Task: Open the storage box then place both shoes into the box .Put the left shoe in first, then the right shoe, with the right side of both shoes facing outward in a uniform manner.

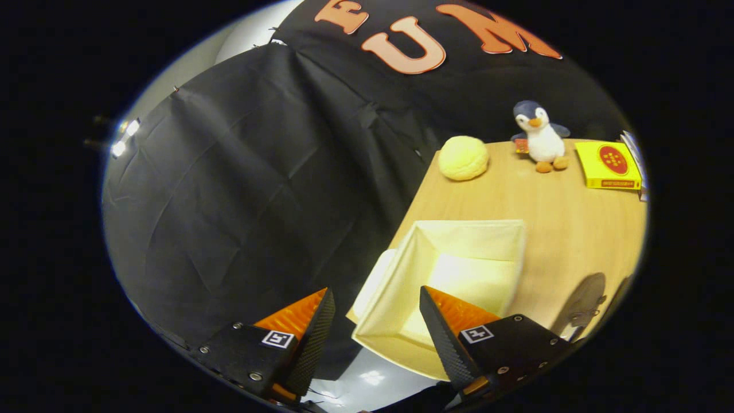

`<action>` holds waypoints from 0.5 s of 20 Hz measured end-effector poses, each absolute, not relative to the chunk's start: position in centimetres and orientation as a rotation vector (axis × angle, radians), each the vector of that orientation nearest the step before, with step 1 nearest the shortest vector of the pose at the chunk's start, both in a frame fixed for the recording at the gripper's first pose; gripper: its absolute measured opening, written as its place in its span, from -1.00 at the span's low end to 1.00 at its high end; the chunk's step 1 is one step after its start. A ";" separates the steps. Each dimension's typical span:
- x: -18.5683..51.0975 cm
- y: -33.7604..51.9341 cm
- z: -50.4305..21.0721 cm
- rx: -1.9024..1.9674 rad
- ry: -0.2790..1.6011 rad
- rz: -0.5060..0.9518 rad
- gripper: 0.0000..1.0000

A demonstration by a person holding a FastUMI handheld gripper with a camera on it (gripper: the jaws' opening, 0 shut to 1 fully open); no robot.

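Observation:
The cream storage box (504, 241) stands open near the corner of the wooden table (573, 229), its inside bare, with what may be its lid hanging down its outer side. My gripper (375, 312) is open above the box's near corner, nothing between its fingers. One finger hangs over the box's near wall; the other is off the table over the black cloth. A grey shoe (585, 301) lies on the table beyond the box's far side, close to the table's near edge.
At the table's back stand a yellow round ball (463, 157), a plush penguin (541, 137) and a yellow flat carton (609, 165). The booth's black cloth hangs beside the table edge. A pale floor (373, 378) shows below the box corner.

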State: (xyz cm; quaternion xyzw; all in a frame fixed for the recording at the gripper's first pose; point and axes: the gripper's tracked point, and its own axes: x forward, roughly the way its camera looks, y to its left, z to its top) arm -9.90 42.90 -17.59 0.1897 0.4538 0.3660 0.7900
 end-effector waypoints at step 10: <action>-10.9 22.7 -30.8 0.255 1.060 0.400 0.90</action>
